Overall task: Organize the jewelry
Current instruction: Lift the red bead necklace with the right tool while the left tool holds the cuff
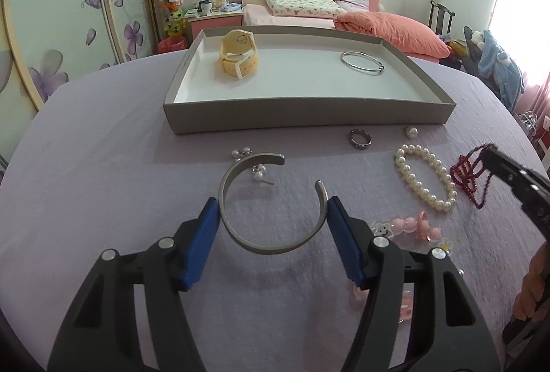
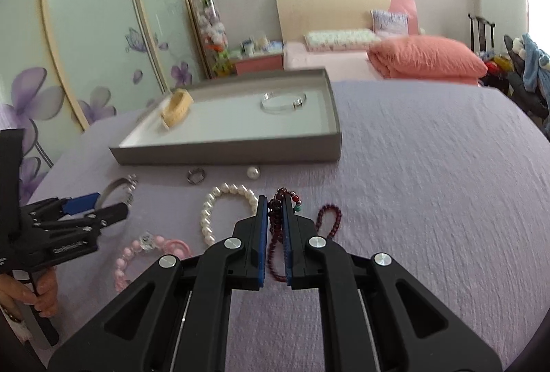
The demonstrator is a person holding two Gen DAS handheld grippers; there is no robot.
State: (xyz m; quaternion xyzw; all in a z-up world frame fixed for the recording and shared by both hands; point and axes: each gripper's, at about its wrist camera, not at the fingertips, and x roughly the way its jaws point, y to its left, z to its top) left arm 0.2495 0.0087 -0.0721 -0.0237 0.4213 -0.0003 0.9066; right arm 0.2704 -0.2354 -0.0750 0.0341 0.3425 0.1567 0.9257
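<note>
My left gripper (image 1: 273, 208) is shut on a silver open cuff bangle (image 1: 271, 200), its blue pads pressed to both sides, low over the lilac cloth. My right gripper (image 2: 275, 210) is shut on a dark red bead string (image 2: 276, 227), part of it trailing on the cloth. The grey tray (image 1: 302, 117) ahead holds a yellow watch (image 1: 237, 54) and a thin silver bangle (image 1: 362, 62). On the cloth lie a pearl bracelet (image 1: 426, 176), a dark ring (image 1: 360, 138), a pearl earring (image 1: 411, 131), small pearl studs (image 1: 259, 174) and pink bead bracelets (image 1: 412, 226).
The round table is covered by a lilac cloth (image 1: 103, 183). A bed (image 1: 309, 11) with an orange quilt stands behind it, and flowered wardrobe doors (image 1: 51, 28) at the left. A chair with clothes (image 1: 491, 55) stands at the right.
</note>
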